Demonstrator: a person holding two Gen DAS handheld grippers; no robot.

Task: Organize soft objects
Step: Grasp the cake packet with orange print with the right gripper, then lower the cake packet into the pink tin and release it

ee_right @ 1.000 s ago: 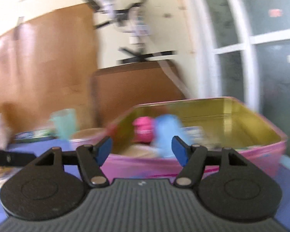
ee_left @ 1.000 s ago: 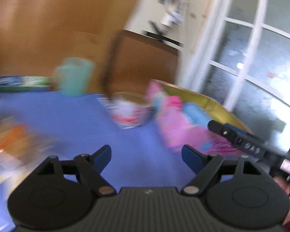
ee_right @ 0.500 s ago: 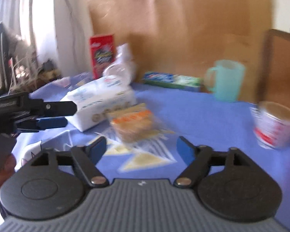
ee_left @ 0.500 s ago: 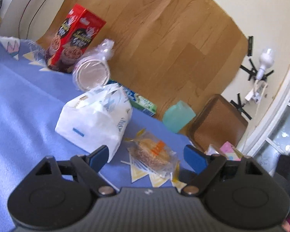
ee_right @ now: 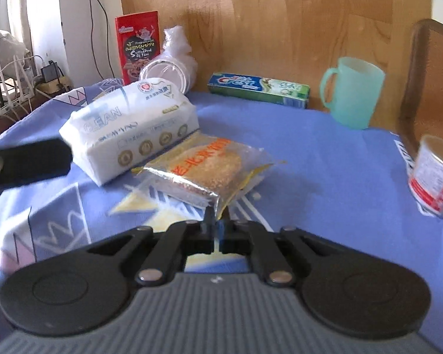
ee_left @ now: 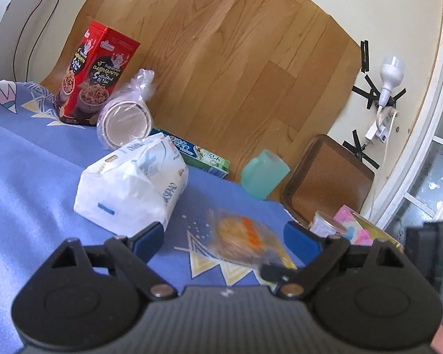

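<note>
A clear packet holding a round sesame cake (ee_right: 203, 165) lies on the blue cloth beside a white soft tissue pack (ee_right: 130, 126). My right gripper (ee_right: 217, 224) is shut on the near corner of the cake packet. In the left wrist view the cake packet (ee_left: 242, 239) looks blurred and the tissue pack (ee_left: 133, 188) lies left of it. My left gripper (ee_left: 224, 236) is open and empty, hovering near the tissue pack. The right gripper's finger (ee_left: 276, 272) shows at the packet's near edge. A pink tin box (ee_left: 363, 230) with pink soft things stands at the far right.
A red snack box (ee_right: 138, 44), bagged paper cups (ee_right: 171, 67), a toothpaste box (ee_right: 260, 90), a green mug (ee_right: 354, 93) and a can (ee_right: 437, 177) stand along the back and right. A brown tray (ee_left: 327, 180) leans on the wall.
My right gripper has closed on the corner of the cake packet. The left gripper has moved in slightly and stayed open.
</note>
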